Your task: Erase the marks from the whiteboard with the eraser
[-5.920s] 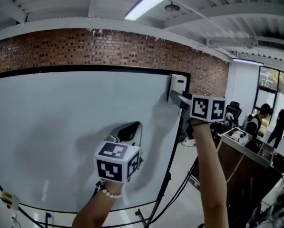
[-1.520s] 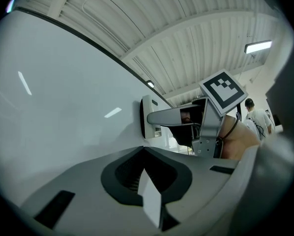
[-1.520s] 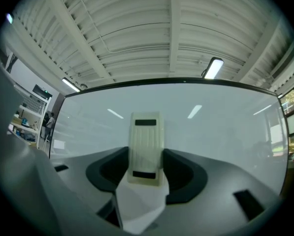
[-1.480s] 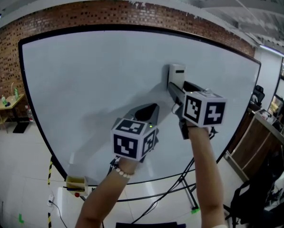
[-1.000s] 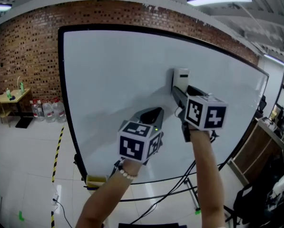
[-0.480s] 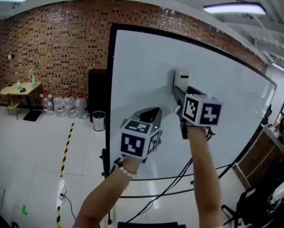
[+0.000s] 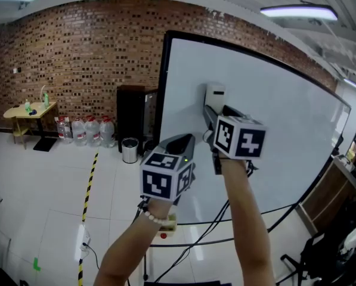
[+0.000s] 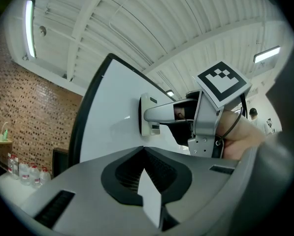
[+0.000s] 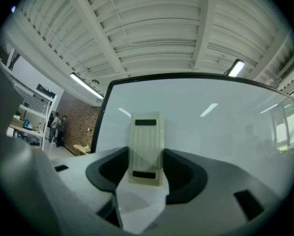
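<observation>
The eraser (image 7: 214, 94) is pressed flat to the whiteboard (image 7: 273, 118) near its left edge, clamped in the right hand-held gripper (image 7: 211, 115) for wiping. No marks are seen, though glare may hide some. The left hand-held gripper (image 8: 143, 150) is kept closed, empty, aside.

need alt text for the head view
The right gripper holds a white eraser flat against the whiteboard, near its left edge; no marks show on the board. The left gripper, shut and empty, hangs lower left. A brick wall stands behind.
</observation>
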Demonstrator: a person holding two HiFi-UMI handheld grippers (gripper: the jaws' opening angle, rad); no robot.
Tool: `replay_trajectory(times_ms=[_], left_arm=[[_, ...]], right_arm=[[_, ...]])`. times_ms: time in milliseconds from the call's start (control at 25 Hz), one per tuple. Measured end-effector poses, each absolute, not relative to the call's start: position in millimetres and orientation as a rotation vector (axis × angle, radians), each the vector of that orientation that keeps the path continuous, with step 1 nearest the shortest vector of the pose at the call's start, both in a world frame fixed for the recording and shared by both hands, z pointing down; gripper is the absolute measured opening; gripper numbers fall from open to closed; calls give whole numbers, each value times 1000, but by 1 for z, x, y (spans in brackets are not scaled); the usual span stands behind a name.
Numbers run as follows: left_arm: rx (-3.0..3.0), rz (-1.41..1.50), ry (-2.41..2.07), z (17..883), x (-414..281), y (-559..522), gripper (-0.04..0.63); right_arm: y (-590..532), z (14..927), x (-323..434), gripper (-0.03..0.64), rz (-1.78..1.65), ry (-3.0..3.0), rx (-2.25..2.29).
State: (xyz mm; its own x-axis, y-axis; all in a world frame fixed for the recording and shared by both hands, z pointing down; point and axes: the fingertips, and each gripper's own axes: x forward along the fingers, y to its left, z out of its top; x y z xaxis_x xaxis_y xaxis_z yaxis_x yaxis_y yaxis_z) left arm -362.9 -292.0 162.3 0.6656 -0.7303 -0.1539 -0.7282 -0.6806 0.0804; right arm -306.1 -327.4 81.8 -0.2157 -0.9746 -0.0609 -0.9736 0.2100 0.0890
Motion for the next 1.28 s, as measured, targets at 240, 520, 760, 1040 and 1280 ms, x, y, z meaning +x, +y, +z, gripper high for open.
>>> replay_trajectory(times_ms=[240,520,760,1040,1280], left_arm=[[2817,-278,-1270,166,-401,-299,-12],[2795,-312,-1288,168,-434,-297,-12],[2752,-334,-1321,175,-459,-302,-12],[2723,-313,-1363,187,-481,-305,-12],[2715,-256,-1380,202,-483,-305,-12]], right_arm=[[-329,84,-353,244,-146,-2461,1939],[-329,89,-398,244,-115,-2499,1921],[-331,90,-421,244,-128,-2524,1918],[-331,117,-424,245,-70,-2575,1899],[-329,156,-427,245,-59,-2571,1878]])
